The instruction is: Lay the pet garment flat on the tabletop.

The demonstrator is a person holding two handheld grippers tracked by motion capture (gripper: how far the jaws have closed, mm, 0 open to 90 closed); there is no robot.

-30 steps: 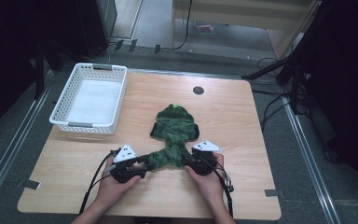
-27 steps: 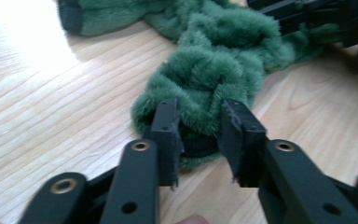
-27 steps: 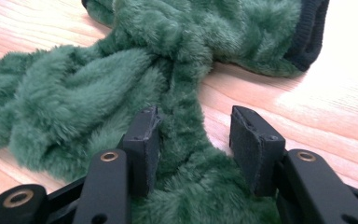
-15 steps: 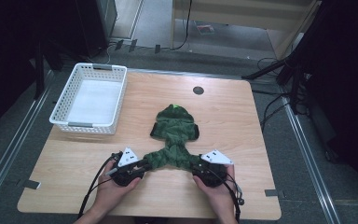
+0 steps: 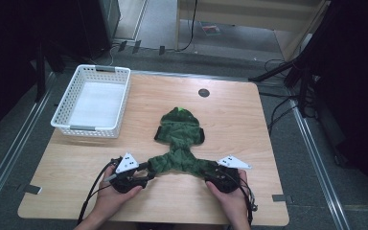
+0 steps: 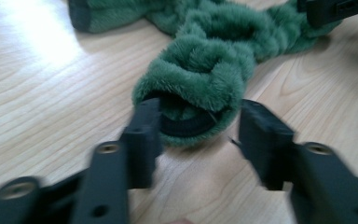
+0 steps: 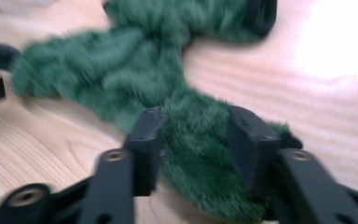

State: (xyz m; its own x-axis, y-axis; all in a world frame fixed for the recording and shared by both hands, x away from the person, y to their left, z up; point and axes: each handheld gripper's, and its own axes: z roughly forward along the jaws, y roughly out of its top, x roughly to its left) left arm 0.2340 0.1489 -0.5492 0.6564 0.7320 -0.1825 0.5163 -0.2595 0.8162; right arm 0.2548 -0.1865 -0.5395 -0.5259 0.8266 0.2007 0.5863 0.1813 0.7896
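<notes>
the green furry garment [image 5: 181, 143] lies on the table [image 5: 268, 143] between both tools. the left hand-held gripper [image 6: 193, 135] has just been opening, its jaws released around one end; the right hand-held gripper [image 7: 193, 140] clenches the other end.

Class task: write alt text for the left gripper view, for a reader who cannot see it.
Two black jaws stand apart on either side of the cuffed end of a fuzzy green garment lying on a light wooden table, one jaw touching it and the other clear. The other gripper shows at the top right.
</notes>
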